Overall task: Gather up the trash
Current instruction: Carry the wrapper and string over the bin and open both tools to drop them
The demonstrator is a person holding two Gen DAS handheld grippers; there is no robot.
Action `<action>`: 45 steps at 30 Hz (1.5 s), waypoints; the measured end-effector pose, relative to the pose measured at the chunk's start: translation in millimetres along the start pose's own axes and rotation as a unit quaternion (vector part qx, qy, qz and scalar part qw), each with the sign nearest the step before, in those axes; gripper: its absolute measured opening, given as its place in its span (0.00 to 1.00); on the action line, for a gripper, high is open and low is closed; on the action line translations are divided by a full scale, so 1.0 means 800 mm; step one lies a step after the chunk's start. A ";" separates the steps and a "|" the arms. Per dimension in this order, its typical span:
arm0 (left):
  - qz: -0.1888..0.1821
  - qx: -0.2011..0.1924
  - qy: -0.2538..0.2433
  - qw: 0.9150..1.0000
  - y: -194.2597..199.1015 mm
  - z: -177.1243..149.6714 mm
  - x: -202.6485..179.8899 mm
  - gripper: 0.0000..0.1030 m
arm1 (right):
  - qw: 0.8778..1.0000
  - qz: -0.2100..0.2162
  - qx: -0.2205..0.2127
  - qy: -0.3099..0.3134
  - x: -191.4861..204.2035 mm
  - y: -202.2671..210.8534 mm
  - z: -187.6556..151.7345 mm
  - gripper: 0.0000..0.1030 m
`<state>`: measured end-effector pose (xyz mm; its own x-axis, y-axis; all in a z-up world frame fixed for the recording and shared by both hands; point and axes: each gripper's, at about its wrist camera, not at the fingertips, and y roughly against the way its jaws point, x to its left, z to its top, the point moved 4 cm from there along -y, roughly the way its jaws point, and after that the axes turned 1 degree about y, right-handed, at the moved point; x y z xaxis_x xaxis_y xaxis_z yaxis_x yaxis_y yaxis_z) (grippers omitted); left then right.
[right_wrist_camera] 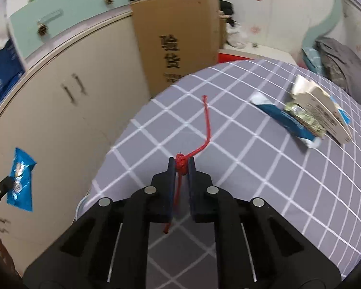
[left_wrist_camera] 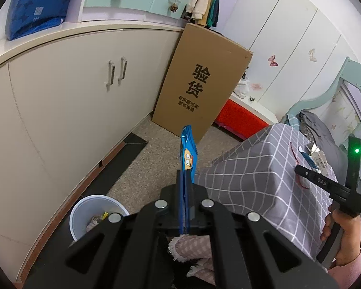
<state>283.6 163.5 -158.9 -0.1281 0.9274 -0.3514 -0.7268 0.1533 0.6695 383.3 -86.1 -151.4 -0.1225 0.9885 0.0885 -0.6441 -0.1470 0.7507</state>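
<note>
On the left wrist camera, my left gripper (left_wrist_camera: 186, 180) has its fingers clamped flat on a blue snack wrapper (left_wrist_camera: 187, 154), which stands up edge-on from the tips. It looks like thin, crinkly foil: almost weightless, floppy and slick, so I judge a pinch well inside the edge is what keeps it from sliding out. Near and to the left, on the floor beside the cabinet (left_wrist_camera: 60, 101), sits the white trash bin (left_wrist_camera: 96, 214) with scraps already in it. Over on the right, a hand (left_wrist_camera: 341, 236) carries the other gripper above the grey checked table (left_wrist_camera: 264, 168).

On the right wrist camera, my right gripper (right_wrist_camera: 181, 166) has its fingers closed on the knot of a red string (right_wrist_camera: 207, 125); its free end trails away across the checked cloth. The string is soft and limp, and I reckon the knot is the best hold, being the only bulk it has. Far to the right on the table lies a pile of paper packaging and wrappers (right_wrist_camera: 312, 113), still to be collected. At the left edge, the blue wrapper hangs from the other fingers.
</note>
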 end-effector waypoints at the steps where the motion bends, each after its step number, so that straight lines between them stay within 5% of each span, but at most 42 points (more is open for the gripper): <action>1: 0.002 0.001 0.002 1.000 -0.001 -0.002 0.005 0.01 | 1.000 0.007 -0.004 0.003 0.006 0.003 -0.001 0.09; 9: 0.016 0.016 0.021 1.000 -0.009 -0.013 0.040 0.01 | 0.992 0.097 -0.019 0.075 0.129 0.020 -0.015 0.09; 16: 0.036 0.036 0.036 0.998 -0.018 -0.026 0.082 0.01 | 0.978 0.164 0.014 0.128 0.245 -0.003 -0.047 0.09; 28: 0.083 0.105 0.071 0.988 -0.072 -0.055 0.173 0.03 | 0.966 0.192 0.111 0.132 0.335 -0.107 -0.114 0.09; 29: 0.087 0.111 0.073 0.987 -0.077 -0.057 0.177 0.07 | 0.966 0.191 0.116 0.132 0.337 -0.113 -0.118 0.09; 32: 0.108 0.122 0.094 0.982 -0.087 -0.065 0.196 0.50 | 0.965 0.189 0.127 0.131 0.344 -0.122 -0.130 0.09; 33: 0.122 0.116 0.101 0.981 -0.086 -0.068 0.204 0.56 | 0.964 0.191 0.132 0.131 0.346 -0.126 -0.133 0.09; 45: 0.139 0.117 0.107 0.978 -0.083 -0.078 0.228 0.61 | 0.960 0.196 0.145 0.136 0.361 -0.137 -0.148 0.09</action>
<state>266.5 301.3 -308.3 -0.4553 0.8555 -0.2466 -0.4728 0.0024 0.8811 329.2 211.6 -285.5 -0.5314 0.8073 0.2568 -0.2753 -0.4512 0.8489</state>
